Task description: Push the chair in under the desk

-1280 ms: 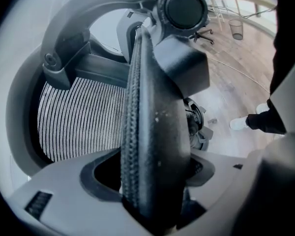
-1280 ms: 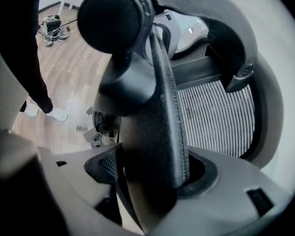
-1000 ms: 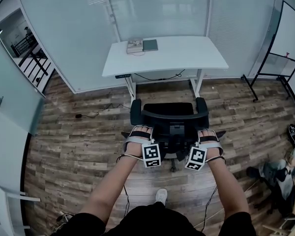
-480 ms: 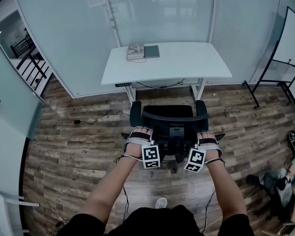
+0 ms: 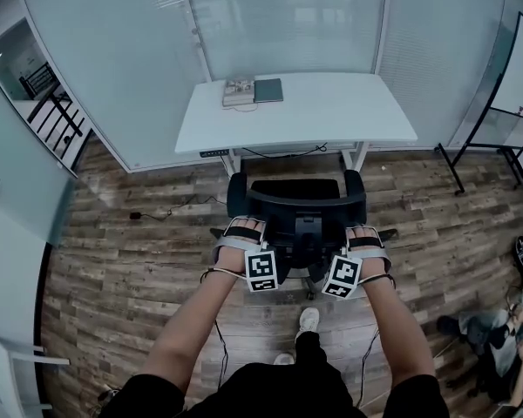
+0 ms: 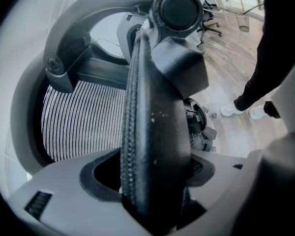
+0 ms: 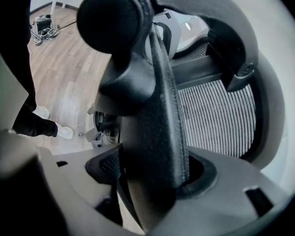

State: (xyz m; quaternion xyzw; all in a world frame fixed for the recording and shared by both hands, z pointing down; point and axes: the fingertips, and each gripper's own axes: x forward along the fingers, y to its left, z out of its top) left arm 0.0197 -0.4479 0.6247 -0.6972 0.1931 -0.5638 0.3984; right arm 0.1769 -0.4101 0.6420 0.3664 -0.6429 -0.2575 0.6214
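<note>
A black mesh office chair (image 5: pixel 298 200) stands on the wood floor with its seat front at the near edge of the white desk (image 5: pixel 331 110). My left gripper (image 5: pixel 243 225) clamps the left edge of the chair's backrest (image 6: pixel 152 127), which fills the space between its jaws. My right gripper (image 5: pixel 364 232) holds the right edge of the backrest (image 7: pixel 155 117) the same way, its jaws closing tighter on it. In both gripper views the backrest's mesh (image 6: pixel 83 119) shows beyond its edge. The jaw pads themselves are hidden against the backrest frame.
A notebook and a small box (image 5: pixel 253 90) lie at the desk's far left. Glass walls close off the back. A whiteboard stand (image 5: pixel 497 103) is at the right, and a seated person (image 5: pixel 510 320) at the lower right. Cables (image 5: pixel 161 204) run over the floor at the left.
The chair and both grippers have moved forward toward the desk. I have stepped forward, one white shoe now further ahead.
</note>
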